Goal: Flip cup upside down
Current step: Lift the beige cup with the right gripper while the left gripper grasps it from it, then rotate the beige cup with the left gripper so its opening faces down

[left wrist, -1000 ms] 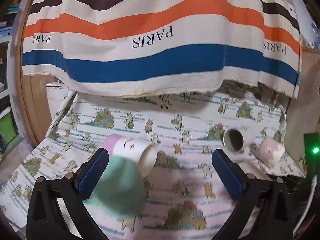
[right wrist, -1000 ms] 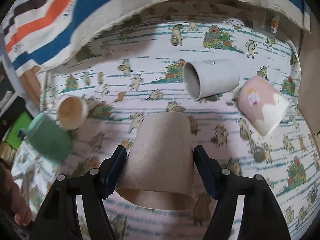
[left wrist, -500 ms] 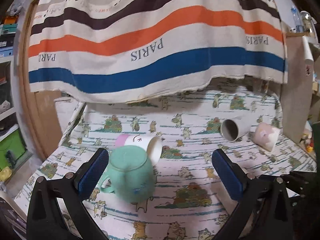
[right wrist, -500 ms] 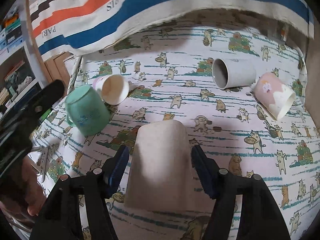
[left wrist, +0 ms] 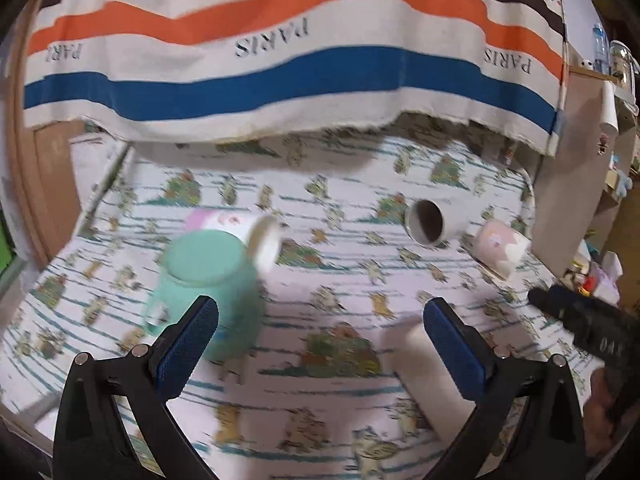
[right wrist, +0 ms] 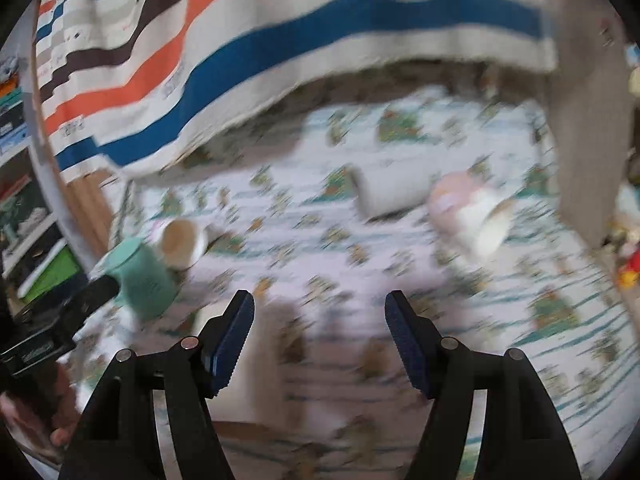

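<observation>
On the tabletop [left wrist: 320,400] our beige cup [right wrist: 276,356] now stands mouth-down, just inside the left finger of the right gripper [right wrist: 320,336], whose fingers have opened off it. Left gripper [left wrist: 320,344] is open too, green mug [left wrist: 208,280] already inverted. Three cups lie on their sides, likely next.

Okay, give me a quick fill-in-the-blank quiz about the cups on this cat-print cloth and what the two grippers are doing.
1. The mint green mug stands ____ on the cloth, base up.
2. The grey cup lies on its ____, mouth toward the left wrist camera.
3. The left gripper and the right gripper both have their jaws ____, holding nothing.
4. The pink cup lies to the ____ of the grey cup in the left wrist view.

Missing words: upside down; side; open; right
</observation>
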`<state>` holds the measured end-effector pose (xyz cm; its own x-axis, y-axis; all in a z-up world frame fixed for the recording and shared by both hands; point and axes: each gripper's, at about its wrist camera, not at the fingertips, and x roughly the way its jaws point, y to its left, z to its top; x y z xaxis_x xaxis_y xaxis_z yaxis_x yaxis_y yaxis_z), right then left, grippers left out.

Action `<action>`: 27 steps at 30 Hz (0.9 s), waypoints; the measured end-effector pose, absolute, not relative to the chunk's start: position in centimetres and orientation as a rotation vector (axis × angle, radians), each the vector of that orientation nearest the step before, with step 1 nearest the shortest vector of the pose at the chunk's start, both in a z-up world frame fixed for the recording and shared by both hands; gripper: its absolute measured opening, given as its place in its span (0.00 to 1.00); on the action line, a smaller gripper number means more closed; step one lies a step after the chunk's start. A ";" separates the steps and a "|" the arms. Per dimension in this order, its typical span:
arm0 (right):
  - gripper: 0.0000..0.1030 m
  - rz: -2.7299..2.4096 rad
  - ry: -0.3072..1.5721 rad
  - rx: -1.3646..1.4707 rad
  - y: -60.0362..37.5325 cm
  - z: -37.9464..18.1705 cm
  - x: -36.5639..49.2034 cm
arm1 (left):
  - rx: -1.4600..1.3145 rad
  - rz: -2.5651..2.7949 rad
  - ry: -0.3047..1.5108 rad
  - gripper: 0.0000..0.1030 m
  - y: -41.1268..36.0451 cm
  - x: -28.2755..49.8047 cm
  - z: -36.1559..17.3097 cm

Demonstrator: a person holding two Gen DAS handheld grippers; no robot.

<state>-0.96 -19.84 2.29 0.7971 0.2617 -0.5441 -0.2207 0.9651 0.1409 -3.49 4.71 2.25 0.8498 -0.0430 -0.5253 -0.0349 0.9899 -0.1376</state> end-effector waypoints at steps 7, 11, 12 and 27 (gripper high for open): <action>0.69 0.213 0.541 0.050 -22.4 2.0 -1.3 | -0.180 0.015 0.630 0.99 1.0 -1.9 2.6; 0.69 0.209 0.548 0.031 -22.6 1.0 -1.6 | -0.224 -0.010 0.683 0.99 -1.2 -0.9 2.6; 0.69 0.204 0.544 0.026 -22.7 0.9 -1.7 | -0.223 -0.017 0.689 0.99 -1.8 -0.8 2.6; 0.70 0.139 0.491 -0.056 -23.9 0.9 -3.0 | -0.205 0.020 0.800 0.96 -5.4 2.2 -0.5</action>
